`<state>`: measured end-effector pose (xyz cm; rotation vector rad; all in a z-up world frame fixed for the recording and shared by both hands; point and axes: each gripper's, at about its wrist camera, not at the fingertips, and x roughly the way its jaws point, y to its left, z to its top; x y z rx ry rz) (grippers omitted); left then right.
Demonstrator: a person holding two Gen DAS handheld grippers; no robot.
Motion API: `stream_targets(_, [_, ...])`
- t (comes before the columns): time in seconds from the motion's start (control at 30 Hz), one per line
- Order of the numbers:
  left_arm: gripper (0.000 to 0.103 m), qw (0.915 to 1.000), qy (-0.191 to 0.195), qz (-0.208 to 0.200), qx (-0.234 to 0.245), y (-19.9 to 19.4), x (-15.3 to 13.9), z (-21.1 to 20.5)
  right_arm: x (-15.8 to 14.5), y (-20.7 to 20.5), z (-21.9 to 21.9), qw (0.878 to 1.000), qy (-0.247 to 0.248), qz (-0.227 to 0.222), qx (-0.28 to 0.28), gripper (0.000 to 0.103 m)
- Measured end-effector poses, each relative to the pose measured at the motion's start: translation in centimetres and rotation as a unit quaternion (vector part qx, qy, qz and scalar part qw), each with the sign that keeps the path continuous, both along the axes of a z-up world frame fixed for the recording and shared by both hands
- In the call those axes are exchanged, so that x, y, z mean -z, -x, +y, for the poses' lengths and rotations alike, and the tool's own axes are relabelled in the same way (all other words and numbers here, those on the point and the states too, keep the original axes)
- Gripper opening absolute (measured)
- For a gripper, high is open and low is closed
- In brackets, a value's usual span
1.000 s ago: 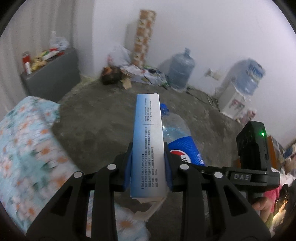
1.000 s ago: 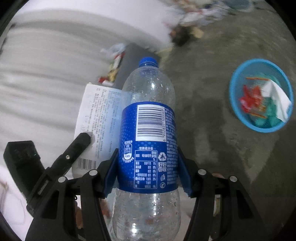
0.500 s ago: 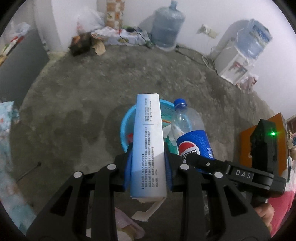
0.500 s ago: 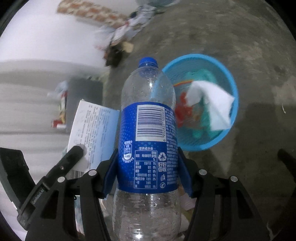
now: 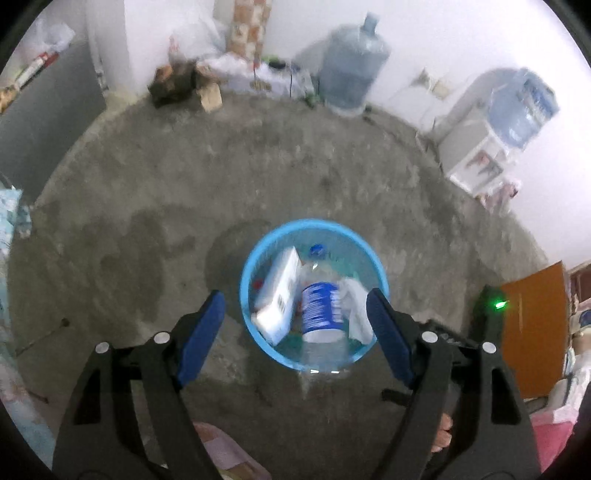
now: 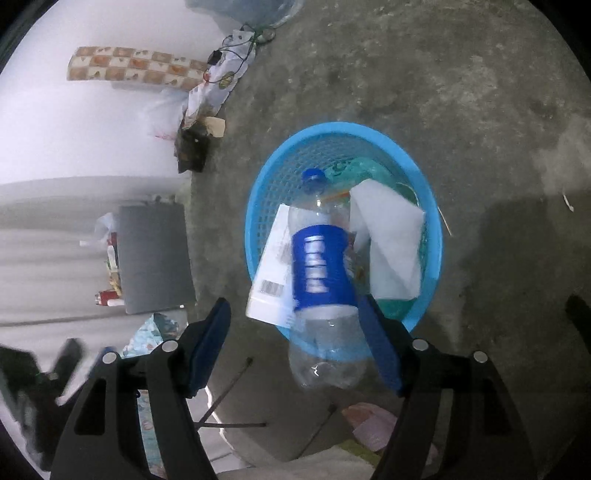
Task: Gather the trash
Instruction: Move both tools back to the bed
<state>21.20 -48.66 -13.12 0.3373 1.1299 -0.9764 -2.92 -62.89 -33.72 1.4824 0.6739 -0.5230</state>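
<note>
While the left wrist view looks steeply down, it shows a rough, stained grey concrete floor (image 5: pixel 155 206) running back to white walls. Along the far wall stand two big water jugs: one (image 5: pixel 351 70) on the floor, the other (image 5: pixel 524 103) mounted upside down on a white dispenser (image 5: pixel 476 155). A checkered roll (image 5: pixel 249 26) leans in the corner above a heap of clutter, and a grey cabinet (image 5: pixel 48 122) sits at left. One round blue basket (image 5: pixel 314 291) stands on the floor. In it lie one white carton (image 5: pixel 279 299), one plastic bottle (image 5: pixel 321 306) with a blue label and blue cap, and crumpled white paper (image 5: pixel 354 306). The left hand-held gripper (image 5: pixel 295 325) hangs above the basket, its jaws opening wide with nothing pressed between the blue pads; the carton lies loose below.

In the right wrist view the room appears rolled sideways: the same concrete floor (image 6: pixel 443 92), the checkered roll (image 6: pixel 136 70) against the white wall, the grey cabinet (image 6: pixel 155 254) with small items beside it. The blue basket (image 6: pixel 258 206) holds the carton (image 6: pixel 269 273), a white paper sheet (image 6: pixel 391 240) and green wrappers. The bottle (image 6: pixel 319 266), blurred, lies cap-first into the basket, its clear base overhanging the rim. The right hand-held gripper (image 6: pixel 295 343) has its jaws opening, with the bottle's base between them but the left pad clearly apart from it.
</note>
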Motion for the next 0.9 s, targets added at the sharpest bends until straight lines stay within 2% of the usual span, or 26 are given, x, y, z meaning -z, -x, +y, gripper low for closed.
stream_targets(0.07, [0.074,0.9998,0.016,-0.014,0.004,0.4,-2.4,1.0,-0.7,-0.5,0.2,1.0,0.007,-0.003,-0.001,0.07])
stream_targets(0.17, [0.074,0.9981,0.045,-0.041,0.008,1.2,-6.8,3.3,-3.8,-1.8,1.2,0.999,0.046,-0.007,-0.015,0.07])
stream_targets(0.3, [0.079,0.9946,0.08,-0.066,0.002,2.4,-12.7,8.5,-9.9,-3.9,4.1,0.993,0.11,-0.022,-0.045,0.07])
stream_targets(0.33, [0.079,0.9936,0.088,-0.071,-0.002,2.6,-13.9,9.9,-11.0,-4.4,4.7,0.991,0.121,-0.025,-0.05,0.074])
stream_targets(0.43, [0.082,0.989,0.117,-0.089,-0.018,3.5,-17.4,15.0,-15.9,-6.0,7.9,0.98,0.173,-0.049,-0.081,0.08])
stream_targets(0.5, [0.083,0.9846,0.137,-0.104,-0.033,4.2,-19.3,19.4,-19.1,-7.2,10.6,0.969,0.209,-0.065,-0.116,0.082])
stream_targets(0.57, [0.083,0.9806,0.144,-0.121,-0.053,4.8,-20.4,23.8,-21.8,-8.6,13.7,0.954,0.236,-0.089,-0.164,0.083])
stream_targets(0.67, [0.083,0.9729,0.15,-0.145,-0.1,5.6,-21.1,30.8,-24.6,-9.8,17.8,0.934,0.246,-0.128,-0.227,0.083])
stream_targets(0.73, [0.083,0.9634,0.14,-0.164,-0.159,5.9,-21.2,36.3,-25.9,-10.9,20.5,0.916,0.24,-0.158,-0.281,0.083])
stream_targets(0.8, [0.083,0.9497,0.132,-0.179,-0.22,6.3,-21.1,41.6,-26.6,-11.7,22.7,0.902,0.225,-0.178,-0.324,0.083])
stream_targets(0.9, [0.083,0.9143,0.112,-0.199,-0.335,7.6,-20.4,50.5,-27.3,-12.5,25.7,0.884,0.213,-0.188,-0.372,0.083])
